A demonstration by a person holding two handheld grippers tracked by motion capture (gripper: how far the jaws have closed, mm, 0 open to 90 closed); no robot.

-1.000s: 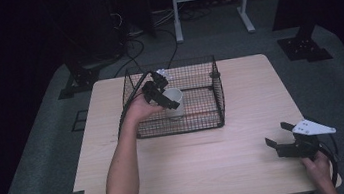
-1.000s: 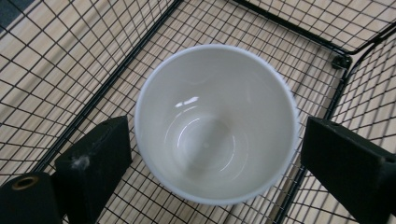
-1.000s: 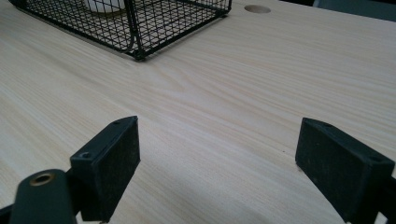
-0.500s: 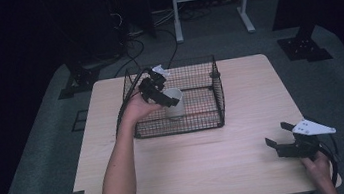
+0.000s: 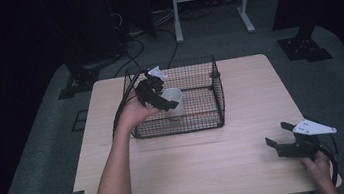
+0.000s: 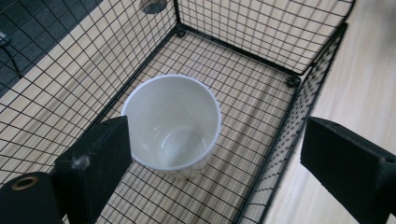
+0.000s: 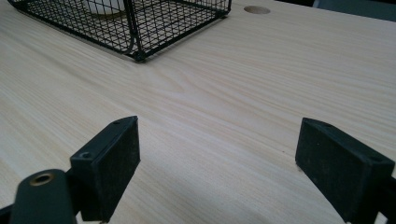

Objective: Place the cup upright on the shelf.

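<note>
A white empty cup stands upright on the floor of a black wire basket, toward its left side. My left gripper hovers over the basket's left part, just above and to the left of the cup. It is open, its jaws spread wider than the cup and touching nothing. My right gripper rests low over the table's front right, open, with only bare wood between its jaws. The right gripper view has the basket's near corner far ahead.
The basket sits at the back middle of a light wooden table. A round cable hole lies beyond the basket. A white shelf frame and black stand feet are on the grey floor behind.
The left gripper has edged slightly back and left from the cup, which stands on the basket floor. The right gripper has not moved.
</note>
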